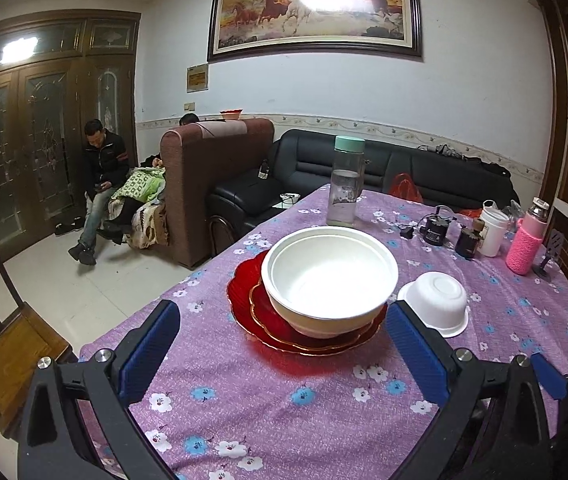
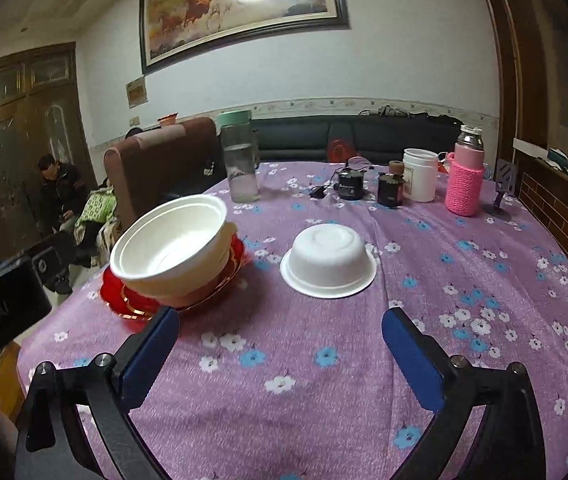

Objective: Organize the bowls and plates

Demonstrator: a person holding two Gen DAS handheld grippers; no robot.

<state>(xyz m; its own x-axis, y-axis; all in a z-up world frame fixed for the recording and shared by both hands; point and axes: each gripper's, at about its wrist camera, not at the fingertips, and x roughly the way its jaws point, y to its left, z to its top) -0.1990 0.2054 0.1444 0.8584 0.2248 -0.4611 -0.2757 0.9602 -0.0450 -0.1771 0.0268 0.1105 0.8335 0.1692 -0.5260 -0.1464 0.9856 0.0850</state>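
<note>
Two large white bowls, nested (image 1: 330,276), stand on two stacked red plates with gold rims (image 1: 255,308) on the purple flowered tablecloth (image 1: 267,400). A small white bowl (image 1: 438,304) lies upside down to their right. My left gripper (image 1: 284,320) is open and empty, just in front of the plate stack. In the right wrist view the nested bowls (image 2: 171,246) and red plates (image 2: 119,296) sit at left, the upturned bowl (image 2: 328,266) in the middle. My right gripper (image 2: 281,326) is open and empty, short of the small bowl.
At the table's far side stand a clear bottle with a green cap (image 2: 239,156), a pink knitted-sleeve flask (image 2: 466,178), a white cup (image 2: 420,176), dark jars (image 2: 390,190) and a charger. Sofas and seated people are beyond the left edge. A wooden chair (image 1: 15,344) stands at left.
</note>
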